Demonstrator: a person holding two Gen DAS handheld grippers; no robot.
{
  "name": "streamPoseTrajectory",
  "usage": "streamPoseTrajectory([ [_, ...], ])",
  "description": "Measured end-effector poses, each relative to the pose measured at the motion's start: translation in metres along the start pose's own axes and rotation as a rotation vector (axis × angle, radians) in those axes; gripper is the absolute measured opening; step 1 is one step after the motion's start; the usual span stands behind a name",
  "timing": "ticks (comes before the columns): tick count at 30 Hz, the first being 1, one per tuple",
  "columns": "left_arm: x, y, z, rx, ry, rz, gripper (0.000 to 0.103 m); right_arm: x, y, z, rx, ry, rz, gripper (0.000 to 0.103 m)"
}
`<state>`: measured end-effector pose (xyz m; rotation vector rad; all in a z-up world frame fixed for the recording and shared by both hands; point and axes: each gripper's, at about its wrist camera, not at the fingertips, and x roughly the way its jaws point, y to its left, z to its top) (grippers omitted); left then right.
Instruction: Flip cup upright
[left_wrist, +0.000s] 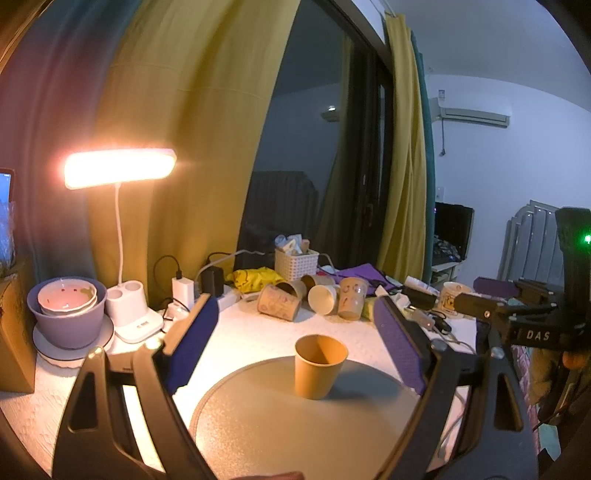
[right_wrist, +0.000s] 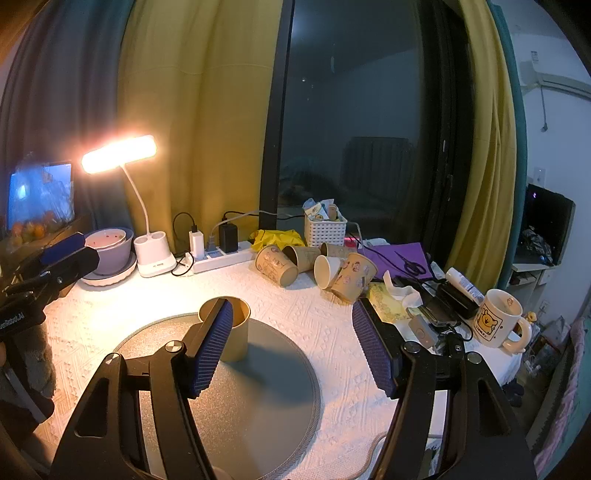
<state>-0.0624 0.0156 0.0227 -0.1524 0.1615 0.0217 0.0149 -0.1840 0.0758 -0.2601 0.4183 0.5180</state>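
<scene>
A plain brown paper cup (left_wrist: 320, 366) stands upright, mouth up, on a round grey mat (left_wrist: 258, 424). My left gripper (left_wrist: 295, 317) is open and empty, its blue pads wide apart on either side of the cup and a little nearer than it. In the right wrist view the same cup (right_wrist: 236, 332) stands on the mat (right_wrist: 266, 398), partly hidden behind my right gripper's left finger. My right gripper (right_wrist: 291, 321) is open and empty, to the right of the cup. It also shows in the left wrist view (left_wrist: 476, 295) at the right edge.
Several printed paper cups (left_wrist: 314, 295) lie tipped over at the back of the white tablecloth. A lit desk lamp (left_wrist: 122, 236), stacked bowls (left_wrist: 68, 310), a power strip (right_wrist: 221, 254), a white basket (right_wrist: 325, 229) and a bear mug (right_wrist: 498, 321) stand around them.
</scene>
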Motion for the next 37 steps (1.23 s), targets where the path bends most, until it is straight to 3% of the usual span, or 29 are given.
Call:
streamPoseTrajectory([
  [30,-0.0003,-0.0012,-0.0003,0.002,0.002,-0.001,0.087,0.0005,0.0003,0.0001,0.000,0.001,-0.001,0.070],
  [37,-0.0047,-0.0043,-0.0021,0.002,0.004,-0.034,0.087,0.0014,0.0004,-0.0001,-0.003,0.005,0.004,0.070],
])
